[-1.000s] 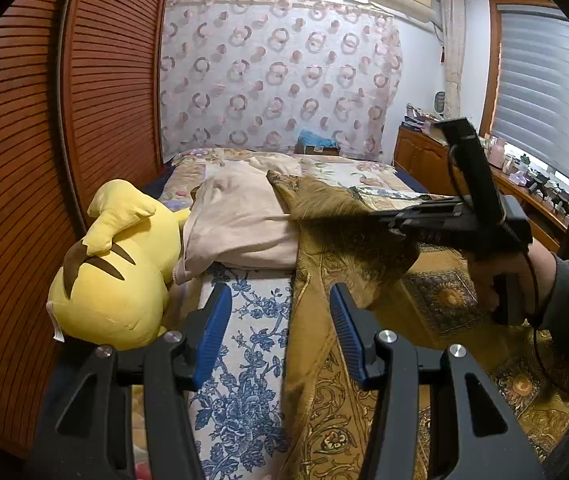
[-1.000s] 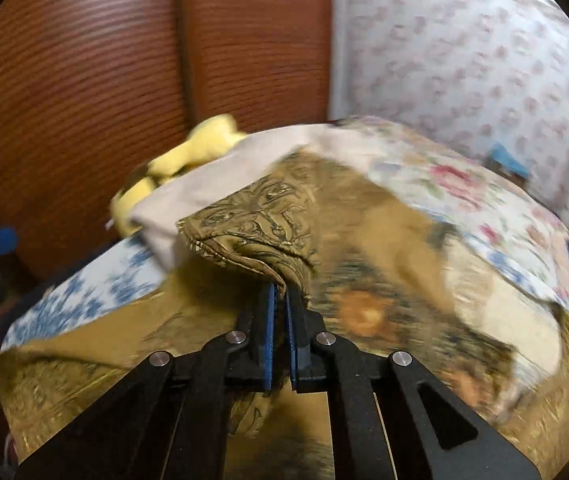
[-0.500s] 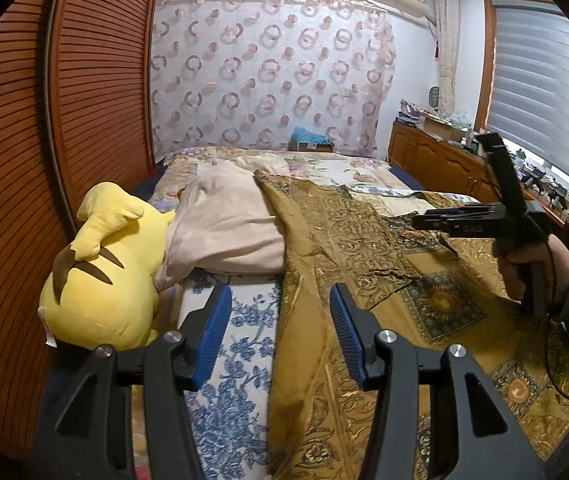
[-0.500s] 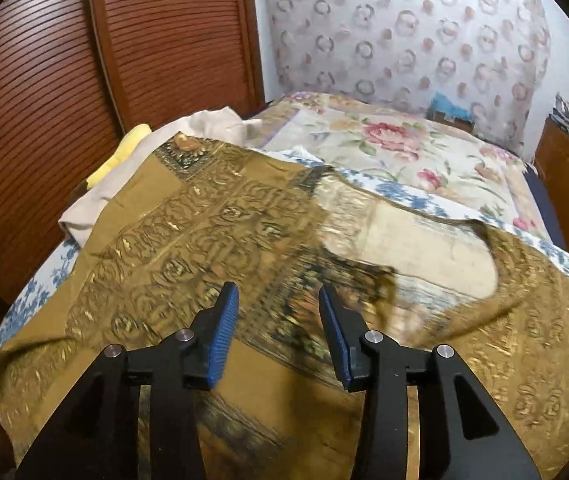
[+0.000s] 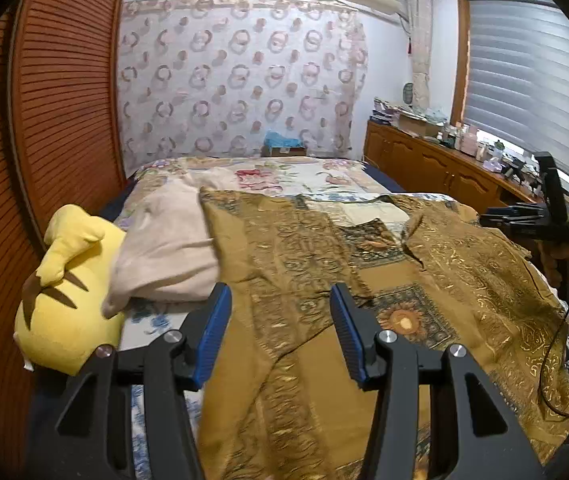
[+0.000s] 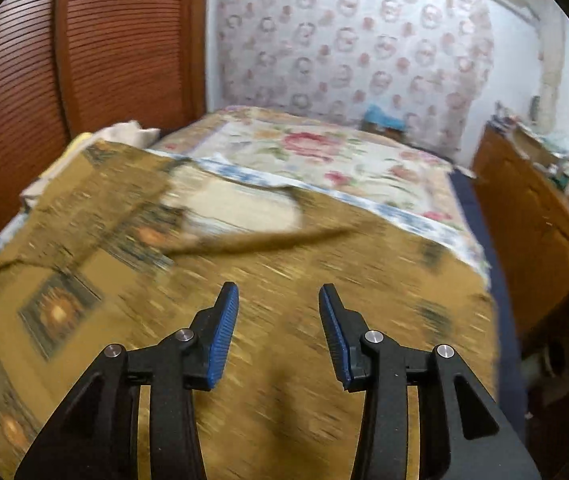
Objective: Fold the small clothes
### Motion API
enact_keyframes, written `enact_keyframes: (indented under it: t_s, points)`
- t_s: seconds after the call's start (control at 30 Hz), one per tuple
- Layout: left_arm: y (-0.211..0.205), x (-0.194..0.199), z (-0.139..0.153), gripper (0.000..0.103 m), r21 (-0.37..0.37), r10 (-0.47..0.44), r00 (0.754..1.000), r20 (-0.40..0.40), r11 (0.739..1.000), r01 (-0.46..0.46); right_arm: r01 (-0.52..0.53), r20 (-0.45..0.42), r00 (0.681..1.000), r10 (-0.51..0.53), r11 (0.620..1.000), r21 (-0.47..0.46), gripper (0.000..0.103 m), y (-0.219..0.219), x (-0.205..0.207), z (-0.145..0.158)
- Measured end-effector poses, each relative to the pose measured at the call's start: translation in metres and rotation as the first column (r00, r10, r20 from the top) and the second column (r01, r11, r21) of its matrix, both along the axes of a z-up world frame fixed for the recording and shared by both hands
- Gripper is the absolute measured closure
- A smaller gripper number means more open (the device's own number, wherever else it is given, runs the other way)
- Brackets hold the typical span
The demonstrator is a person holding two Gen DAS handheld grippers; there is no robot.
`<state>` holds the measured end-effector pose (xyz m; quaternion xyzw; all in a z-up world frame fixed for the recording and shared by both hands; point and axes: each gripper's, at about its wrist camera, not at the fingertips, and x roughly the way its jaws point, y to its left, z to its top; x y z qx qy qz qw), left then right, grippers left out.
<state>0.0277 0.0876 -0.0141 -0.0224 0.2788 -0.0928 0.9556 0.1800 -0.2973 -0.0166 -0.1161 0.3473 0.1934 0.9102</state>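
Note:
A mustard-gold patterned garment (image 5: pixel 324 264) lies spread flat across the near half of the bed; it also fills the lower part of the right wrist view (image 6: pixel 244 300), blurred. My left gripper (image 5: pixel 280 300) is open and empty, held above the garment's left part. My right gripper (image 6: pixel 279 300) is open and empty above the garment's right part. In the left wrist view the right gripper (image 5: pixel 524 218) shows at the far right, held in a hand over the garment's right edge.
A yellow plush toy (image 5: pixel 64 300) and a beige cloth (image 5: pixel 164 248) lie at the bed's left side beside the wooden slatted wall (image 5: pixel 44 120). A floral quilt (image 5: pixel 284 176) covers the far bed. A wooden cabinet (image 5: pixel 436 168) with clutter runs along the right.
The right gripper opened and let go of the gold garment, which dropped and now lies spread flat. The right gripper drew back to the right. The left gripper shifted right over the garment.

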Motion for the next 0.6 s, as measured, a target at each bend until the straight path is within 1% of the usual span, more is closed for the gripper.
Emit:
enact_keyframes:
  t_s: [0.03, 0.07, 0.1, 0.13, 0.17, 0.3, 0.37, 0.5, 0.6]
  points:
    - [-0.005, 0.002, 0.000, 0.053, 0.001, -0.007, 1.000, -0.001, 1.000, 0.007, 0.028, 0.004, 1.000, -0.028, 1.000, -0.002, 0.061, -0.018, -0.004, 0.000]
    - [-0.009, 0.004, 0.000, 0.053, 0.002, -0.012, 1.000, -0.001, 1.000, 0.012, 0.044, 0.002, 0.999, -0.044, 0.999, 0.002, 0.059, -0.030, -0.007, -0.001]
    - [-0.012, 0.006, 0.000, 0.053, 0.002, -0.017, 1.000, -0.002, 1.000, 0.017, 0.057, -0.006, 0.998, -0.057, 0.998, 0.012, 0.055, -0.043, -0.009, -0.003]
    - [-0.017, 0.008, 0.000, 0.053, 0.002, -0.020, 1.000, -0.004, 1.000, 0.020, 0.074, -0.019, 0.997, -0.073, 0.997, 0.025, 0.047, -0.057, -0.012, -0.005]
    - [-0.021, 0.011, 0.000, 0.053, 0.001, -0.023, 1.000, -0.007, 1.000, 0.023, 0.087, -0.024, 0.996, -0.087, 0.996, 0.031, 0.045, -0.066, -0.013, -0.006]
    - [-0.037, 0.019, -0.001, 0.053, 0.005, -0.042, 0.999, -0.017, 0.999, 0.042, 0.171, -0.040, 0.985, -0.169, 0.984, 0.044, 0.043, -0.111, -0.017, -0.013]
    - [-0.046, 0.022, -0.002, 0.053, 0.009, -0.050, 0.999, -0.023, 0.999, 0.050, 0.224, -0.038, 0.974, -0.223, 0.974, 0.027, 0.043, -0.132, -0.017, -0.016]
    - [-0.062, 0.029, -0.004, 0.053, 0.013, -0.074, 0.997, -0.031, 0.997, 0.074, 0.270, -0.029, 0.963, -0.269, 0.963, 0.017, 0.043, -0.161, -0.022, -0.016]
    - [-0.071, 0.036, -0.011, 0.053, 0.016, -0.092, 0.994, -0.057, 0.995, 0.093, 0.293, -0.035, 0.956, -0.293, 0.956, 0.021, 0.043, -0.177, -0.025, -0.017]
